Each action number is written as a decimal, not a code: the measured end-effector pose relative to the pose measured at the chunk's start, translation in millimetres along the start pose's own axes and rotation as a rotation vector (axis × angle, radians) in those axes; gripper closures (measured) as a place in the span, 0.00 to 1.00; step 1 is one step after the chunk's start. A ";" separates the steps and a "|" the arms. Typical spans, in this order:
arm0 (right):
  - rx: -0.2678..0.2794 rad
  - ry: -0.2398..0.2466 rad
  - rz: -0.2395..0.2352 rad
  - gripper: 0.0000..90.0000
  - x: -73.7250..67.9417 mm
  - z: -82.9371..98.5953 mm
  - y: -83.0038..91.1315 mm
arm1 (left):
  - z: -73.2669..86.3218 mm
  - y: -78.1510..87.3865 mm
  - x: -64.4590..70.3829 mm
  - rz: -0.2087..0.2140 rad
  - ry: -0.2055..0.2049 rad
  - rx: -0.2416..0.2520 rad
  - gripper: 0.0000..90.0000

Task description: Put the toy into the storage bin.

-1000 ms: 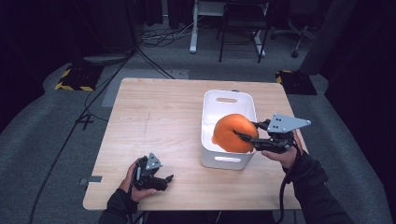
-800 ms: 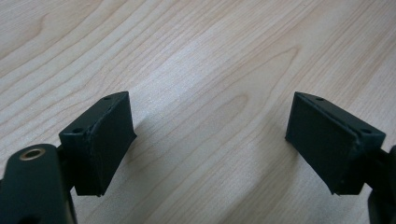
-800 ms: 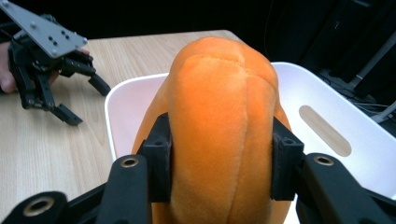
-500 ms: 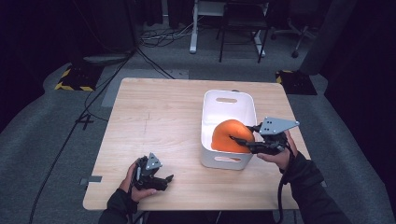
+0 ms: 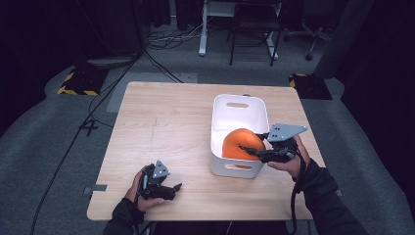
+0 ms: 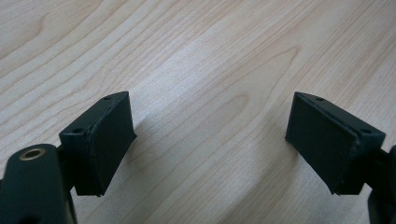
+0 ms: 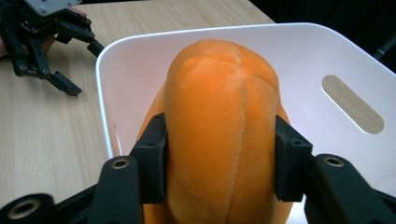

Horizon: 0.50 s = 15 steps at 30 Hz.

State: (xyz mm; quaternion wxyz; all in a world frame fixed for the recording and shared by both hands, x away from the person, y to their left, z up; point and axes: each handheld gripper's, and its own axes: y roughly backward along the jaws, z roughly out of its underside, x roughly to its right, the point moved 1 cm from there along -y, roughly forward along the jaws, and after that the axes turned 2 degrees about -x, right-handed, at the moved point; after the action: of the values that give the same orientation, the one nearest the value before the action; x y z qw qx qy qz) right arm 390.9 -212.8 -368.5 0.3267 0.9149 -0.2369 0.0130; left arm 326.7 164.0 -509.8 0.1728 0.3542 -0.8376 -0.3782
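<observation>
Item: orange plush toy (image 5: 241, 143), rounded, with stitched seams running lengthwise (image 7: 223, 126). Location: inside the white bin (image 5: 238, 100), toward its near end, partly above the rim line in the high view. Held from both sides; the fabric bulges past the pads in the right gripper view.

Holder: right gripper (image 5: 255, 152), jaws clenched on the plush toy, one pad on each flank. It reaches in over the bin's near right corner, the person's right hand (image 5: 288, 159) just outside the wall.

Container: white bin (image 7: 299, 42), plastic, rounded corners, slot handle in the far wall and another in the near wall. Stands on the right half of the wooden table (image 5: 166, 122).

Second tool: left gripper (image 5: 169, 187), jaws spread wide with nothing but bare wood between them (image 6: 210, 135). Rests low at the table's near left, well apart from the bin, held in the left hand (image 5: 138, 186).
</observation>
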 end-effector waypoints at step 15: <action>-0.084 -0.014 -0.019 0.51 0.1 3.8 -12.7 | -0.1 0.0 0.1 0.000 0.001 -0.001 0.17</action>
State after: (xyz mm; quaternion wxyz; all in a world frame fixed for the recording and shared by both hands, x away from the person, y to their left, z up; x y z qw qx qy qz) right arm 396.1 -206.5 -379.0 0.3634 0.9025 -0.2311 -0.0065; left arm 326.6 163.9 -509.7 0.1732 0.3544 -0.8374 -0.3785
